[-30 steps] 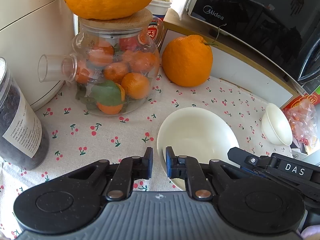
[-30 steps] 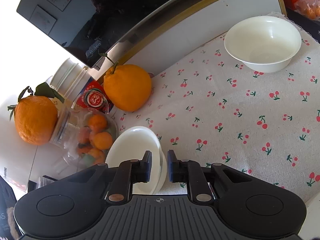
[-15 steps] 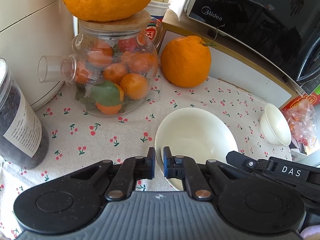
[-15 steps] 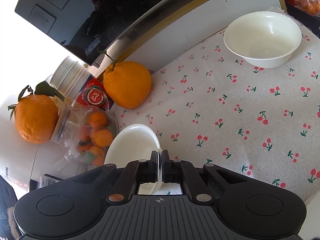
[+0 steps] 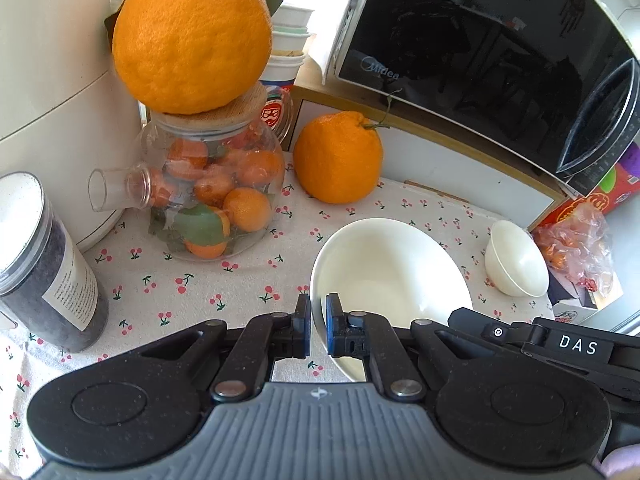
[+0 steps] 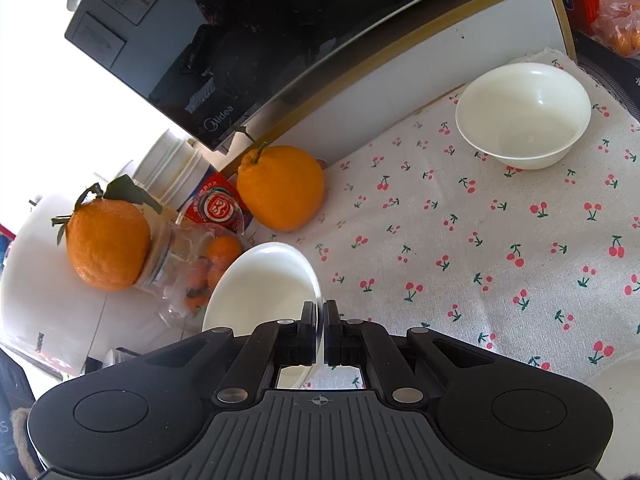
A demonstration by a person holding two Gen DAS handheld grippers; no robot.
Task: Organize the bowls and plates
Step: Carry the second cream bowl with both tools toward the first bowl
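A cherry-print cloth (image 5: 248, 280) covers the bench. Behind it a black microwave (image 5: 480, 52) sits on a white, wood-edged shelf (image 5: 440, 152). Bright daylight washes in from the left.

A large orange (image 5: 192, 36) sits atop a glass jar (image 5: 208, 196) of small oranges, below a microwave (image 5: 500, 52).

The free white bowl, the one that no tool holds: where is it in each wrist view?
Left wrist view: the free bowl is small, at the right, beside the bag of fruit.
Right wrist view: it is at the upper right, on the cherry cloth.
Shared landmark: the loose orange below the microwave.
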